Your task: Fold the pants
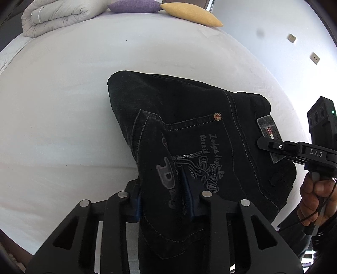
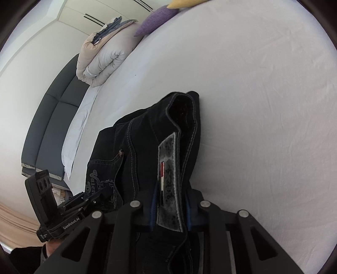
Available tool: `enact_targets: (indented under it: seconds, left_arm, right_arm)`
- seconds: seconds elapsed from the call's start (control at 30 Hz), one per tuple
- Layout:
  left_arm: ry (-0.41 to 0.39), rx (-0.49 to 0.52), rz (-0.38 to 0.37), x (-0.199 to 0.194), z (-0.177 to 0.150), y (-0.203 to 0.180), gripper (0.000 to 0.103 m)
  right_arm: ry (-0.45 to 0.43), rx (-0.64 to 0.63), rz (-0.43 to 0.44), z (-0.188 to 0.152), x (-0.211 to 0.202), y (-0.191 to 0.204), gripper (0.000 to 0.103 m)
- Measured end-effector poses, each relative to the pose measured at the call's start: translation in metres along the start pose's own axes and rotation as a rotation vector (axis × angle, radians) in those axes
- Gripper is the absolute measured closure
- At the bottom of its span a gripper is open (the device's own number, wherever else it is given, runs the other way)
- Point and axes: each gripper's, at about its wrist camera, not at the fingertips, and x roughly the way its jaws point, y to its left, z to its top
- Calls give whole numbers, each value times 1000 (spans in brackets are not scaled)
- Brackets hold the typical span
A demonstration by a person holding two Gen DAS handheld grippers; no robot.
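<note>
Black denim pants with grey stitching and embroidered lettering lie bunched on a white bed. My left gripper is shut on the back-pocket part of the pants. My right gripper is shut on the waistband at the grey label; it also shows in the left wrist view at the right, on the label. The left gripper shows in the right wrist view at the lower left. The pants hang lifted between both grippers.
A folded beige duvet, a purple cushion and a yellow cushion sit at the far end of the bed. A dark grey padded panel stands beside the bed. The white sheet stretches beyond the pants.
</note>
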Motion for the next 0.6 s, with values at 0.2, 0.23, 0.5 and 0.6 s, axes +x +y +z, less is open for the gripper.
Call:
enact_targets:
  seconds: [0.2, 0.23, 0.5, 0.6]
  left_arm:
    - [-13, 15, 2, -10, 3, -4, 83]
    - [-17, 16, 1, -11, 4, -5, 83]
    - [-69, 45, -2, -27, 28, -15, 84]
    - [-94, 71, -5, -29, 49, -21, 84]
  right_arm:
    - [-38, -68, -2, -2, -17, 20, 83]
    - [-42, -84, -2, -3, -20, 24, 84]
    - [-75, -153, 13, 7, -40, 40, 84]
    - [-101, -167, 11, 23, -51, 39, 84]
